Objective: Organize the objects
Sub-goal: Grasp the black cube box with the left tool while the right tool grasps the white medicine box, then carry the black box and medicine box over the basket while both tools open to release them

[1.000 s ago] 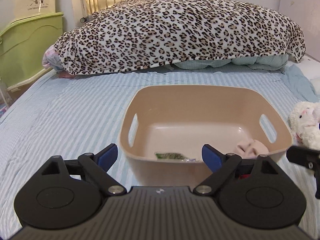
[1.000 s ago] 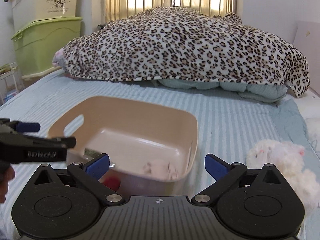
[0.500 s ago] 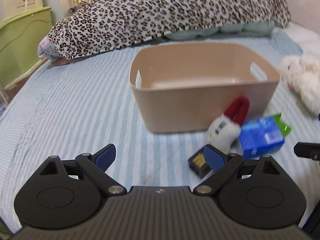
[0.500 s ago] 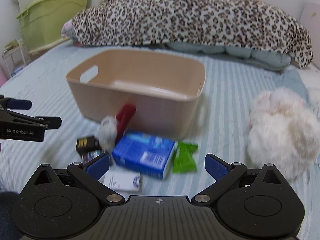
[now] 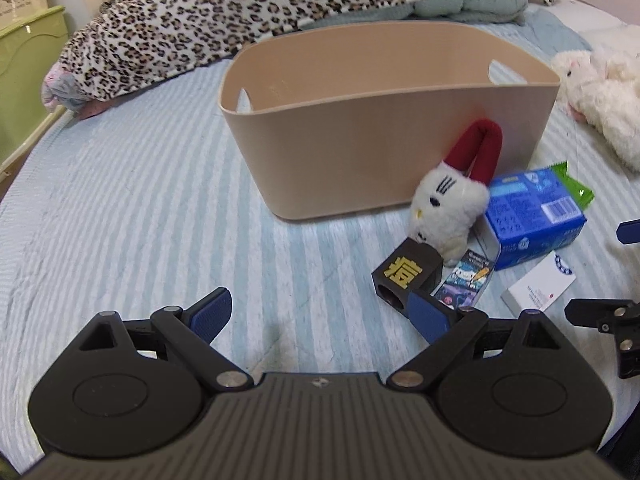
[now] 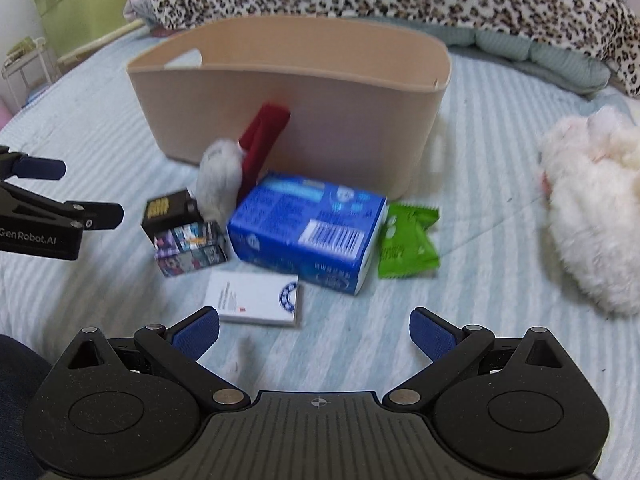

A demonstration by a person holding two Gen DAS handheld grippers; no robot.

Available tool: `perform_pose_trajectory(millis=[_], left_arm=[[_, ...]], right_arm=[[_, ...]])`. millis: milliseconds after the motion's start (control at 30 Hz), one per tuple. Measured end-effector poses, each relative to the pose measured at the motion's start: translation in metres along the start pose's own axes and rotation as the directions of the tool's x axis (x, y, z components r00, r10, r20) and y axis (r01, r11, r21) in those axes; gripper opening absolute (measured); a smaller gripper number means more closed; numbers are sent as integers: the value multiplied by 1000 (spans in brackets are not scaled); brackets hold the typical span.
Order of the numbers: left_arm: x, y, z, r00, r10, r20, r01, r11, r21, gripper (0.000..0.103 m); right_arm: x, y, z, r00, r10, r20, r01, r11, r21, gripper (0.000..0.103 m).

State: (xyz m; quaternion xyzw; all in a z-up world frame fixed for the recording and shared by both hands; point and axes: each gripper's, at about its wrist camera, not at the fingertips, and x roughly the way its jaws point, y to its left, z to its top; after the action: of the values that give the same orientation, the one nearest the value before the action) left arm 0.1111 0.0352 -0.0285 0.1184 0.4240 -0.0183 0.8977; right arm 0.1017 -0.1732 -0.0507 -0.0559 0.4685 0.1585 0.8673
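A beige basket (image 5: 360, 128) (image 6: 288, 92) stands on the striped bed. In front of it lie a white cat plush with red ears (image 5: 452, 200) (image 6: 224, 176), a blue box (image 5: 532, 216) (image 6: 308, 228), a green packet (image 6: 404, 236), a black block with a gold character (image 5: 404, 272) (image 6: 168, 208), a small colourful box (image 6: 192, 248) and a white card pack (image 6: 256, 298) (image 5: 536, 288). My left gripper (image 5: 320, 312) is open and empty, left of the pile. My right gripper (image 6: 314, 332) is open and empty, just short of the card pack.
A large white plush (image 6: 592, 208) (image 5: 600, 92) lies right of the basket. A leopard blanket heap (image 5: 280, 4) fills the back of the bed. Green storage bins (image 6: 84, 4) stand at the far left, off the bed.
Both grippers have pulled back and lowered. The basket's inside has gone out of sight and the pile in front of it has come into view, closer now.
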Motion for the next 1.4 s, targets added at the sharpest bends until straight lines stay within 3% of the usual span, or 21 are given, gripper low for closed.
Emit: perform_pose_trajectory(millis=[300, 767, 933, 1033, 1100, 1133, 1400], left_arm=[[21, 7, -3, 997, -72, -32, 72, 997, 9, 95], [35, -3, 9, 990, -140, -2, 140, 988, 70, 95], [45, -9, 15, 986, -166, -6, 166, 982, 89, 92], [52, -15, 18, 979, -201, -32, 204, 974, 98, 71], [57, -17, 20, 971, -231, -59, 236, 967, 94, 41], [59, -18, 21, 967, -244, -70, 250, 964, 90, 38], [55, -14, 20, 962, -266, -65, 270, 961, 61, 34]], right_arm=[[21, -2, -6, 999, 16, -44, -15, 1000, 25, 103], [24, 10, 2, 996, 86, -8, -86, 996, 29, 103], [31, 10, 2, 997, 74, -5, -74, 996, 40, 101], [35, 10, 4, 999, 47, -7, -47, 998, 38, 81], [32, 10, 2, 1000, 30, 5, -30, 999, 24, 69], [31, 9, 2, 999, 30, 11, -30, 999, 21, 63], [23, 8, -4, 999, 47, 25, -47, 999, 19, 63]])
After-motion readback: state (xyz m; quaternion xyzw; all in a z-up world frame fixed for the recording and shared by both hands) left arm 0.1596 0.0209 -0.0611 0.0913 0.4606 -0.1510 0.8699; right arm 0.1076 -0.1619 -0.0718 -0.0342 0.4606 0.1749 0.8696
